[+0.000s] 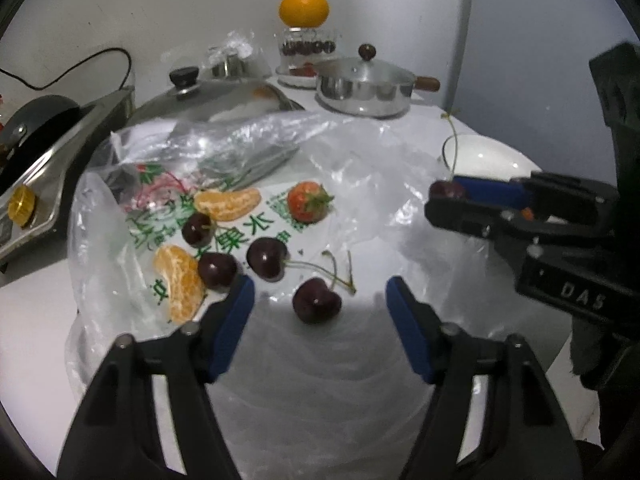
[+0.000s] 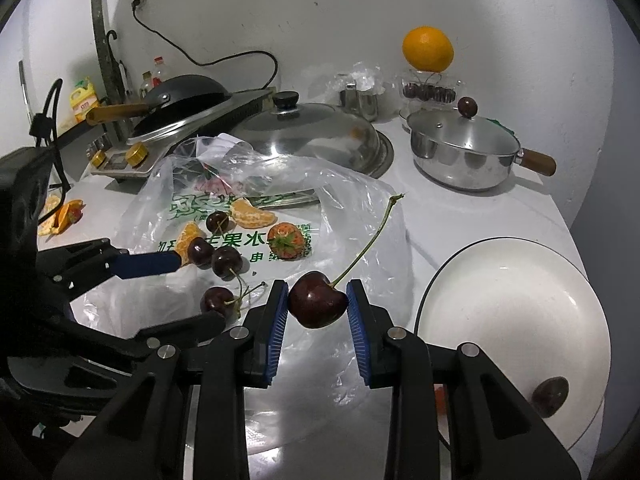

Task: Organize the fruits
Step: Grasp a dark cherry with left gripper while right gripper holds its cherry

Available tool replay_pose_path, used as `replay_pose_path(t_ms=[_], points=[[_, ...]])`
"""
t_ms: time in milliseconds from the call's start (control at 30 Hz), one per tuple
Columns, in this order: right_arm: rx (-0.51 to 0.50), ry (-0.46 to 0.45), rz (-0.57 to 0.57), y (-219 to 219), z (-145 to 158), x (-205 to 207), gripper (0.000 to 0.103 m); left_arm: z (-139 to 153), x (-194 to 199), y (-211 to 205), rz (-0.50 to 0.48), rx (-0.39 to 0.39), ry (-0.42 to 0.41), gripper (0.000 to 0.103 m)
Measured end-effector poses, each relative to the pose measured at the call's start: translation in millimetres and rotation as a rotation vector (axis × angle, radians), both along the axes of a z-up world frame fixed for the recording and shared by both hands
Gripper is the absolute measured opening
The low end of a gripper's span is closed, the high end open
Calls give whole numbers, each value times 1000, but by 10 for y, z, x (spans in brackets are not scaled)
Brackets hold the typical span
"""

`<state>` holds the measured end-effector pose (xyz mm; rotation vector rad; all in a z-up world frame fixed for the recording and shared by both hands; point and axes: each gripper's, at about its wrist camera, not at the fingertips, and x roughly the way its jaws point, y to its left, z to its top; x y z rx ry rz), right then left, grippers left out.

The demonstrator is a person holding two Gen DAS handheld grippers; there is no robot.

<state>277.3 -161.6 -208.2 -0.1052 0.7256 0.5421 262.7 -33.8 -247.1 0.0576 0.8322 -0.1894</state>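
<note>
Now the right gripper (image 2: pixel 317 300) tilts down with fingers clenched on a cherry (image 2: pixel 318 300), left gripper (image 1: pixel 320 292) fingers released.

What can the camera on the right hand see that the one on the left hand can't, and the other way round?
Only the right view: a cherry already on the white plate, orange peel at the far left, and bottles behind the black pan.

Only the left view: little extra; it looks straight between the open left tool at a loose cherry.

Both: the right tool shut on a stemmed cherry, the plastic bag with the strawberry, and the orange.
</note>
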Motion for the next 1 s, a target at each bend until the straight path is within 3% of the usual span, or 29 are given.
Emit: replay_pose_path(t_ms=[533,600,1000], points=[[-13,6,-2,54,-48,97,32,-248,101,20,-42,7,76,39],[-17,6,-2,66,-50,100,32,-251,104,31,-41,4,75,31],[-27,-4,-3,93,-9,68,32,-160,46,70,-54,-24,56,31]])
